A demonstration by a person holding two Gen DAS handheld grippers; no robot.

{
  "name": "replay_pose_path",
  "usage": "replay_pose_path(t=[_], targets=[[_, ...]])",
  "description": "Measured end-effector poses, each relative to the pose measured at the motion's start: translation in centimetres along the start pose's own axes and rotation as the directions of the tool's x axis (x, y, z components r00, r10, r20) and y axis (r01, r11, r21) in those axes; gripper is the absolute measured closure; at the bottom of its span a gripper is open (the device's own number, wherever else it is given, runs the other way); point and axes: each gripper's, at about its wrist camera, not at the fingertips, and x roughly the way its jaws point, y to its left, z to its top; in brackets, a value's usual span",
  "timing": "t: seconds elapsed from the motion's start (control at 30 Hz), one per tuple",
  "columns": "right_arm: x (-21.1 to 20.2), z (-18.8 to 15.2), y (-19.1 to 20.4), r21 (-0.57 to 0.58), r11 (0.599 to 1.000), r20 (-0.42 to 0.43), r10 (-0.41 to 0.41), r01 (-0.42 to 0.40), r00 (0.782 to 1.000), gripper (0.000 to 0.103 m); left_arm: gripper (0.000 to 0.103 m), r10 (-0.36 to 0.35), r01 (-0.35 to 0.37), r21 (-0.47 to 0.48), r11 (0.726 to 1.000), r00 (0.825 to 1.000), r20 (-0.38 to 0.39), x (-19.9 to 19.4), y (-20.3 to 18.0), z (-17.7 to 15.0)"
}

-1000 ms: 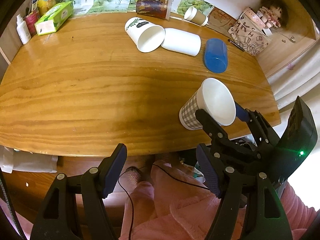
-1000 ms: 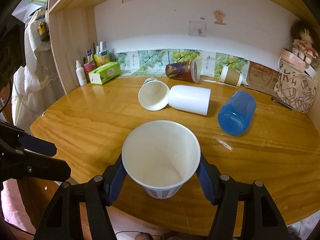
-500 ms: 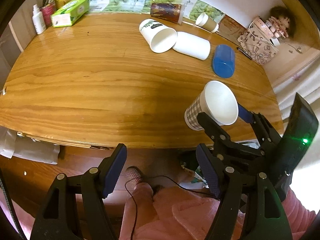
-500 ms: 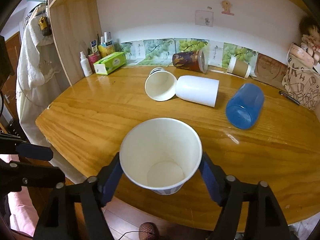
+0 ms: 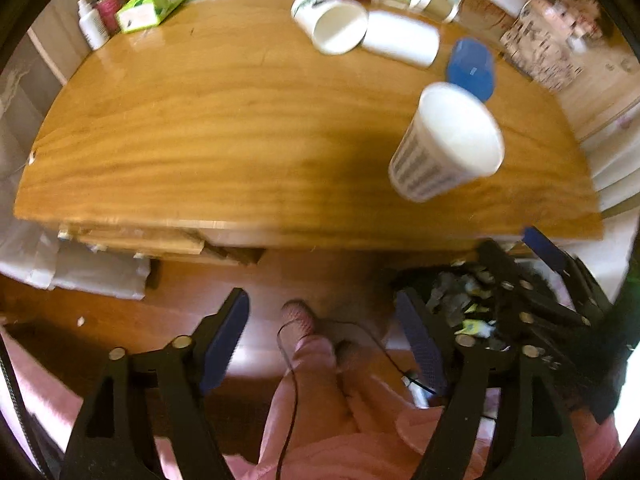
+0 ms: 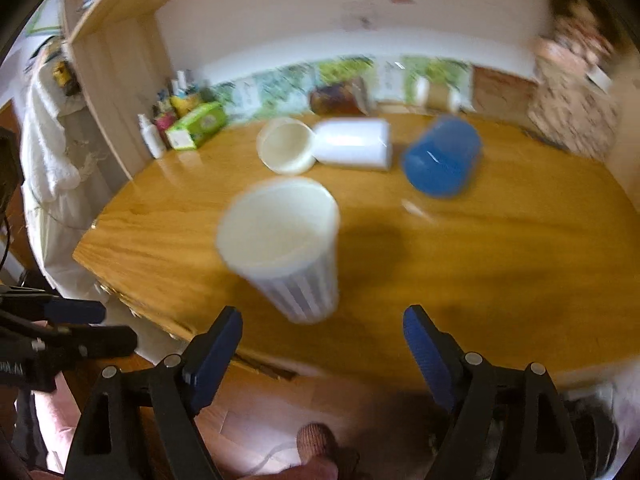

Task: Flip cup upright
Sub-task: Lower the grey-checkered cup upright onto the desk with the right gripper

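I see the cup (image 6: pixel 286 246) upright on the counter (image 6: pixel 460 264) near its front edge; my right gripper (image 6: pixel 322 344) and left gripper (image 5: pixel 324 340) both gape, jaws empty.

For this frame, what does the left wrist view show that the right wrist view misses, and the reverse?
Only the left wrist view shows its own open left claw and the pink-clad legs below.

Only the right wrist view shows the white wall and the wooden shelf side panel.

Both show the checked paper cup standing free on the wooden table, the fallen blue plastic cup, and the open right claw.
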Motion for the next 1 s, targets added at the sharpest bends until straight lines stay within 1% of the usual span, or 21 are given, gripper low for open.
replay_pose_path(t=[0.03,0.07,0.1,0.13,0.2,0.27,0.37,0.43,0.53,0.6,0.67,0.8,0.87,0.9,1.0], targets=[[-0.2,-0.6,-0.6,0.025,1.000,-0.029,-0.012,0.013,1.000,0.020,0.020,0.020,-0.020,-0.004,1.000,1.000,-0.017,0.4,-0.2,-0.3],[-0.4,-1.4,-1.5,0.059,0.998,-0.077,-0.030,0.035,0.997,0.020,0.020,0.032,-0.033,-0.010,0.999,0.999,-0.037,0.8,-0.3,-0.6],[-0.5,-1.8,-1.9,0.074,0.996,-0.101,-0.045,0.052,0.994,0.019,0.020,0.036,-0.037,-0.014,0.999,0.998,-0.052,1.1,-0.4,-0.9],[-1.0,-2.5,-2.6,0.097,0.991,-0.131,-0.074,0.087,0.989,0.019,0.020,0.040,-0.041,-0.019,0.999,0.997,-0.063,1.3,-0.4,-1.2],[-1.7,-3.3,-3.3,0.114,0.985,-0.156,-0.113,0.132,0.981,0.014,0.020,0.051,-0.053,-0.023,0.998,0.996,-0.072,1.5,-0.5,-1.9],[-2.8,-4.0,-4.0,0.134,0.978,-0.180,-0.132,0.157,0.975,0.013,0.020,0.063,-0.064,-0.021,0.998,0.996,-0.070,1.3,-0.8,-2.7],[-4.7,-4.4,-4.5,0.170,0.972,-0.199,-0.125,0.160,0.972,0.013,0.020,0.075,-0.076,-0.010,0.997,0.996,-0.048,0.6,-1.3,-3.6],[-5.8,-4.4,-4.5,0.179,0.971,-0.203,-0.120,0.158,0.972,0.012,0.020,0.068,-0.068,-0.004,0.998,0.998,-0.018,-0.3,-1.6,-4.2],[-7.6,-4.4,-4.0,0.179,0.971,-0.217,-0.118,0.159,0.969,0.004,0.020,0.026,-0.025,-0.025,0.999,0.999,0.035,-1.9,-1.6,-4.9],[-8.8,-4.4,-3.8,0.191,0.971,-0.233,-0.098,0.144,0.968,0.003,0.020,0.009,-0.006,-0.039,0.999,0.997,0.073,-3.2,-1.6,-5.4],[-10.1,-4.3,-3.2,0.201,0.973,-0.225,-0.067,0.113,0.972,0.003,0.020,0.013,-0.007,-0.044,0.999,0.993,0.117,-4.7,-1.8,-5.9],[-12.6,-3.8,-2.3,0.229,0.971,-0.196,-0.023,0.068,0.980,0.003,0.020,0.026,-0.018,-0.040,0.999,0.979,0.204,-7.7,-2.5,-6.7],[-13.9,-3.6,-1.9,0.243,0.969,-0.176,-0.008,0.051,0.984,0.003,0.019,0.003,0.009,-0.047,0.999,0.969,0.248,-9.2,-2.8,-6.9],[-14.5,-3.6,-1.8,0.246,0.968,-0.166,-0.004,0.046,0.986,0.003,0.016,-0.013,0.028,-0.051,0.998,0.963,0.270,-9.8,-3.0,-7.1],[-16.4,-3.5,-1.6,0.260,0.965,-0.132,-0.005,0.039,0.991,0.003,0.015,-0.043,0.061,-0.044,0.997,0.942,0.332,-11.6,-3.8,-7.3]])
